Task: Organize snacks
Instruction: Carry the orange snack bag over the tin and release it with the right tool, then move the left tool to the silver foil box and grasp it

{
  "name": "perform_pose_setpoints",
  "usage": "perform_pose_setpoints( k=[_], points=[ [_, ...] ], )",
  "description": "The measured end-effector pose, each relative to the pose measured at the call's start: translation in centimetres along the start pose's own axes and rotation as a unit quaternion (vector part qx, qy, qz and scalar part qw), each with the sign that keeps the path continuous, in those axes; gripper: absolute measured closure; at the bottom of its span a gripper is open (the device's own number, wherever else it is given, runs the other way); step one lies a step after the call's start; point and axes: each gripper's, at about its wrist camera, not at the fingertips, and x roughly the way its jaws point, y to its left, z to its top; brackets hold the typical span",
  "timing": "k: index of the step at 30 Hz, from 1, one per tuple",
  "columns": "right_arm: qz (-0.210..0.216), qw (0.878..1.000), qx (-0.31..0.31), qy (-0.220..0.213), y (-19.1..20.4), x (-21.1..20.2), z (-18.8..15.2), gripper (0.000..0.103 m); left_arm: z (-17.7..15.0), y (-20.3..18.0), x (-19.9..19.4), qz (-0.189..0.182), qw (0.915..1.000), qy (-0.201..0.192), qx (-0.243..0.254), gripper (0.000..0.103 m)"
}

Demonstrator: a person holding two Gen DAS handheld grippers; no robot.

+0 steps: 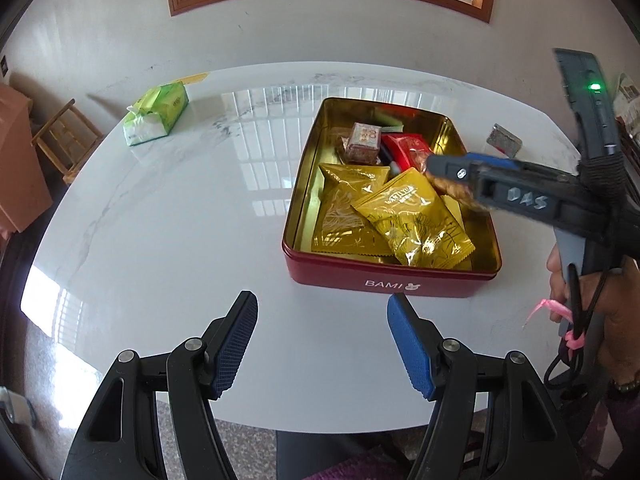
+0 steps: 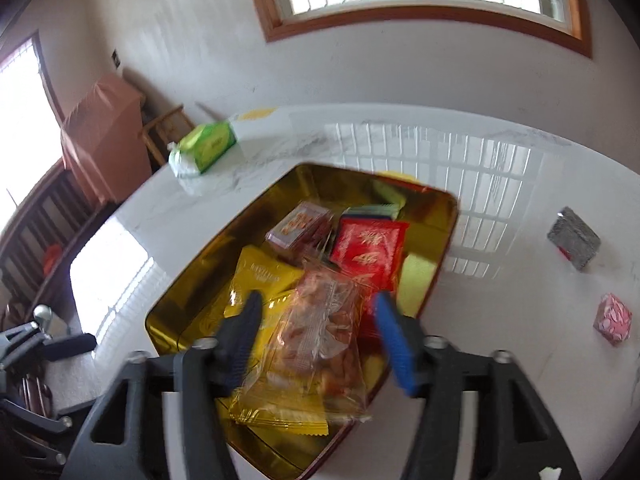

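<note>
Over the tin [image 2: 432, 240], between the right gripper's [image 2: 316, 336] spread jaws, untouched by either pad: a clear pastry pack [image 2: 320, 336]. Light, crinkly, slick, crumbly inside; best pinched at a sealed edge. Left gripper [image 1: 322, 344] wide, empty, near the tin.
</note>
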Motion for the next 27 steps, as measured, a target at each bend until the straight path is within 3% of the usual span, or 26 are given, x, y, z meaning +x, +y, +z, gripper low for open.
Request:
perform_pose_setpoints(
  k=[4,11,17,20,27],
  points=[
    [0.002,0.999,0.023,-0.036,-2.2,-2.9,-0.8,0.036,0.1,-0.2,0.1,-0.003,1.0,0.004,0.0,0.035],
    [-0.106,0.992,0.061,-0.042,-11.2,-8.5,-6.0,0.036,0.1,-1.3,-0.4,-0.004,0.9998,0.0,0.019,0.035],
    [-0.202,0.97,0.132,-0.038,-20.8,-13.3,-9.5,0.036,0.8,-3.9,-0.8,-0.028,0.9987,0.011,0.041,0.035],
    [-0.233,0.961,0.149,-0.024,-24.1,-14.3,-10.5,0.036,1.8,-6.0,-1.3,-0.054,0.9969,0.018,0.054,0.035],
    [-0.235,0.953,0.192,-0.015,-28.8,-14.9,-12.1,0.03,6.7,-11.8,-1.1,-0.143,0.9873,0.054,0.042,0.035]
  ],
)
